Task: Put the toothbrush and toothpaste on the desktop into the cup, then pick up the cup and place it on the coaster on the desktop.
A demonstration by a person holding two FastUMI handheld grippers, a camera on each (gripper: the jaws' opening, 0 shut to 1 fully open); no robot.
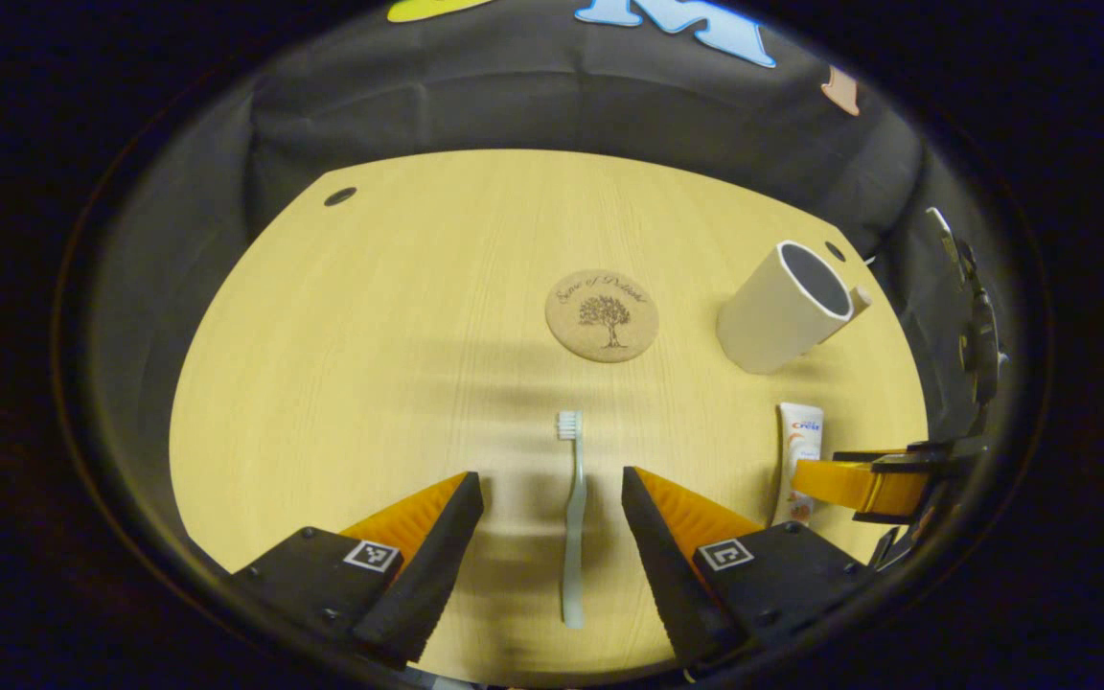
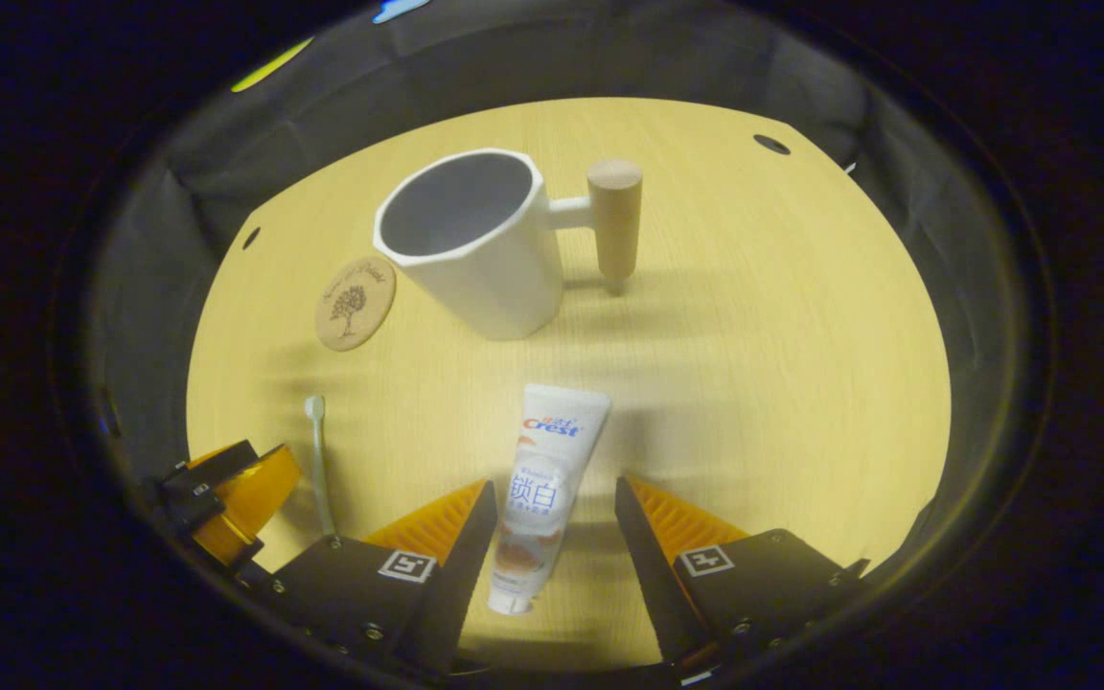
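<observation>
- Left gripper view looks over a pale wooden desktop [image 1: 370, 316] with black cloth hanging behind it and a small dark hole [image 1: 340, 196] near a far corner.
- On this desktop the toothbrush [image 1: 573, 517] lies flat, head pointing away, between the fingers of the left gripper [image 1: 552, 537]; the jaws are spread wide and do not touch it.
- Beyond the brush lies the round cork coaster [image 1: 602, 315], and to its right stands the white cup [image 1: 782, 307], upright and apart from the coaster.
- Right gripper view shows the toothpaste [image 2: 542, 489] lying flat, cap end nearest the camera, between the fingers of the right gripper [image 2: 552, 537], which are also apart and not pressing it.
- Right gripper view alone makes clear the cup's wooden handle [image 2: 615, 222] and its empty inside.
- Each view shows the other gripper low at its edge, close beside the desktop.
</observation>
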